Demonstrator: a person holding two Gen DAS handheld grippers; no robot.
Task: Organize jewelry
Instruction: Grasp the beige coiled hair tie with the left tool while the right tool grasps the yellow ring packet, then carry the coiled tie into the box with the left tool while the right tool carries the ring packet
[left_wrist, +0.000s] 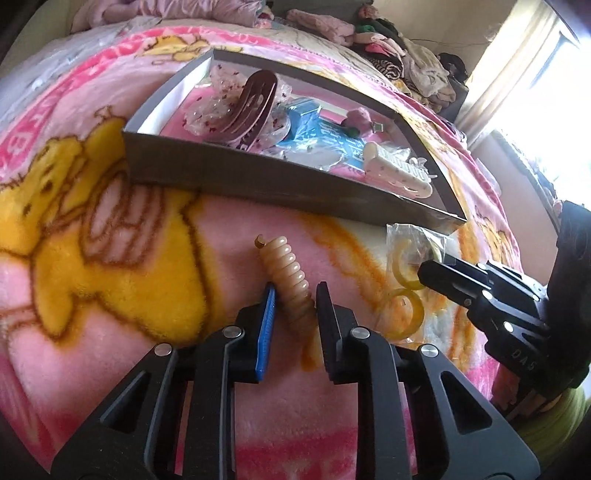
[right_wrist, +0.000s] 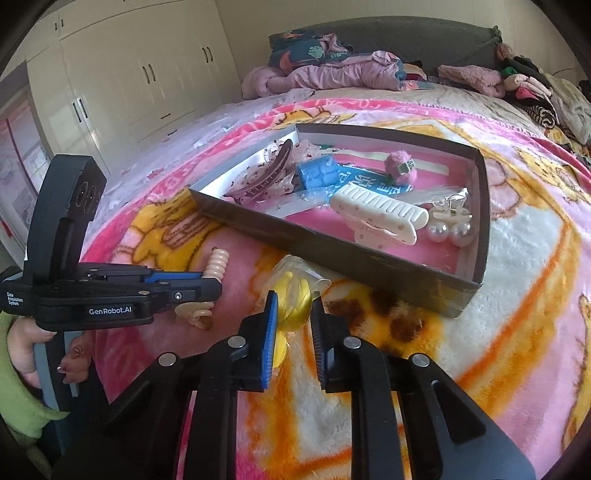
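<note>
A beige ribbed hair clip (left_wrist: 284, 258) lies on the pink cartoon blanket (left_wrist: 110, 258), in front of a shallow dark cardboard box (left_wrist: 258, 184). My left gripper (left_wrist: 295, 295) is shut on the clip's near end, and the right wrist view shows that gripper (right_wrist: 216, 286) holding the same clip (right_wrist: 216, 264). To the right lies a clear packet of yellow hoops (left_wrist: 402, 314). My right gripper (right_wrist: 295, 302) is shut on that packet (right_wrist: 291, 291), just before the box's near wall (right_wrist: 332, 254). From the left wrist view, the right gripper (left_wrist: 428, 271) reaches in from the right.
The box holds a brown claw clip (left_wrist: 255, 99), a white claw clip (right_wrist: 376, 214), pearls (right_wrist: 450, 230), a pink pompom (right_wrist: 399, 166) and blue packets (right_wrist: 317, 171). Clothes (right_wrist: 332, 70) are piled at the bed's head. A hand in a green sleeve (right_wrist: 22, 350) holds the left gripper.
</note>
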